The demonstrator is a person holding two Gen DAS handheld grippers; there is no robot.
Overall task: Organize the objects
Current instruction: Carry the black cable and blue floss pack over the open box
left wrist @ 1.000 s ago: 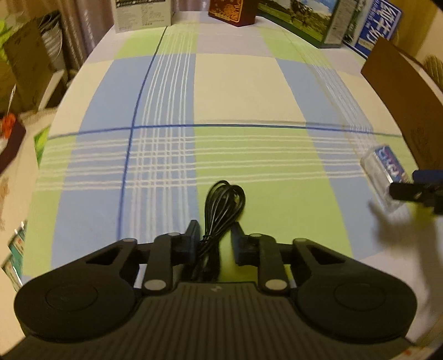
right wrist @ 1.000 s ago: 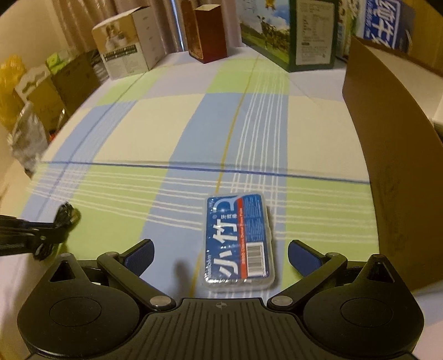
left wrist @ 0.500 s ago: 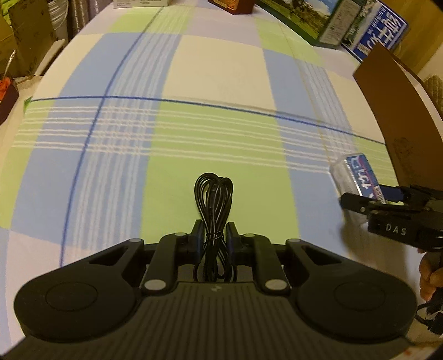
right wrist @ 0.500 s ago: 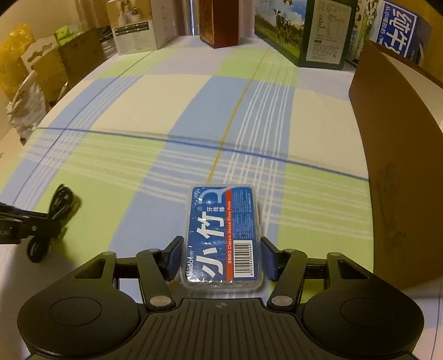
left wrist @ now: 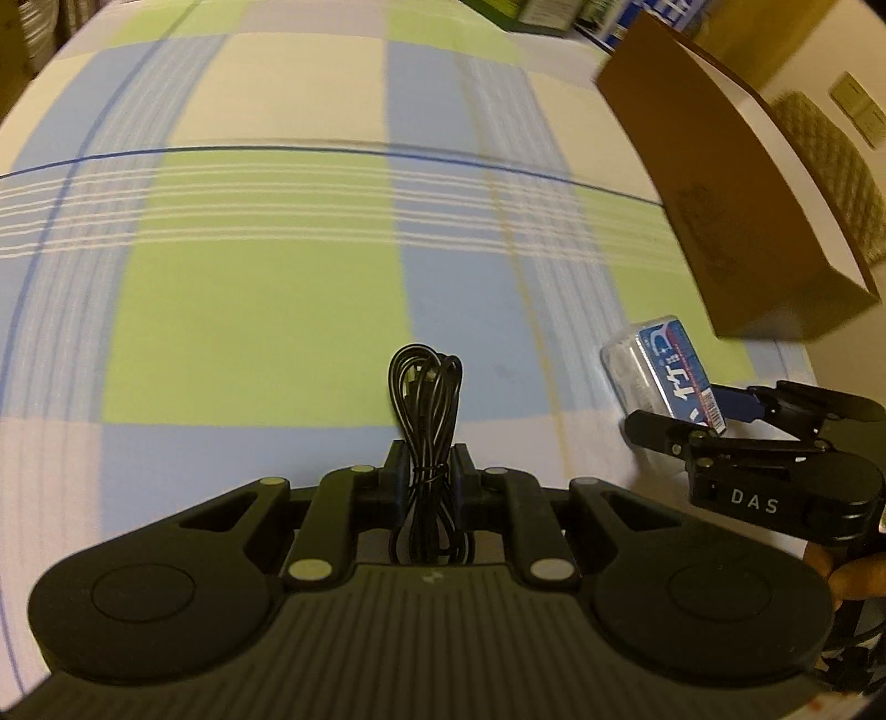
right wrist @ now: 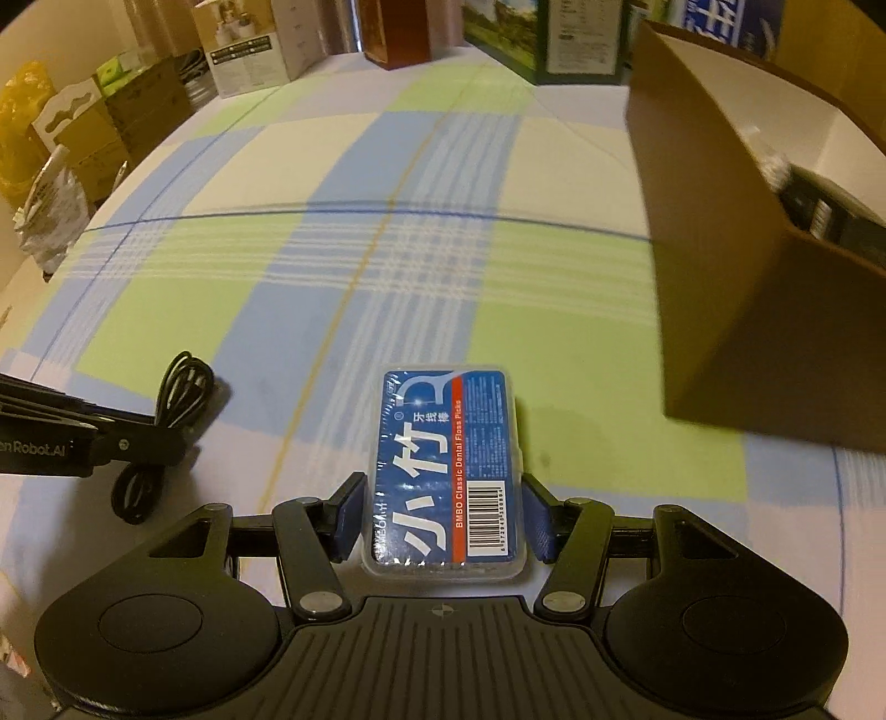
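My left gripper (left wrist: pixel 425 471) is shut on a coiled black cable (left wrist: pixel 425 399) and holds it above the checked tablecloth. The cable also shows at the left of the right wrist view (right wrist: pixel 166 410). My right gripper (right wrist: pixel 443 515) is shut on a clear box of dental floss picks with a blue label (right wrist: pixel 446 465), lifted off the cloth. The box and right gripper show at the right of the left wrist view (left wrist: pixel 664 376). An open brown cardboard box (right wrist: pixel 764 310) stands to the right, with dark items inside.
The checked tablecloth (right wrist: pixel 343 266) covers the table. Several cartons stand along the far edge (right wrist: pixel 255 50). Bags and boxes are stacked off the left side (right wrist: pixel 66 144). The brown box also shows in the left wrist view (left wrist: pixel 720 183).
Both grippers closed on their objects and lifted them. Both have moved forward and to the right, closer to the brown box.
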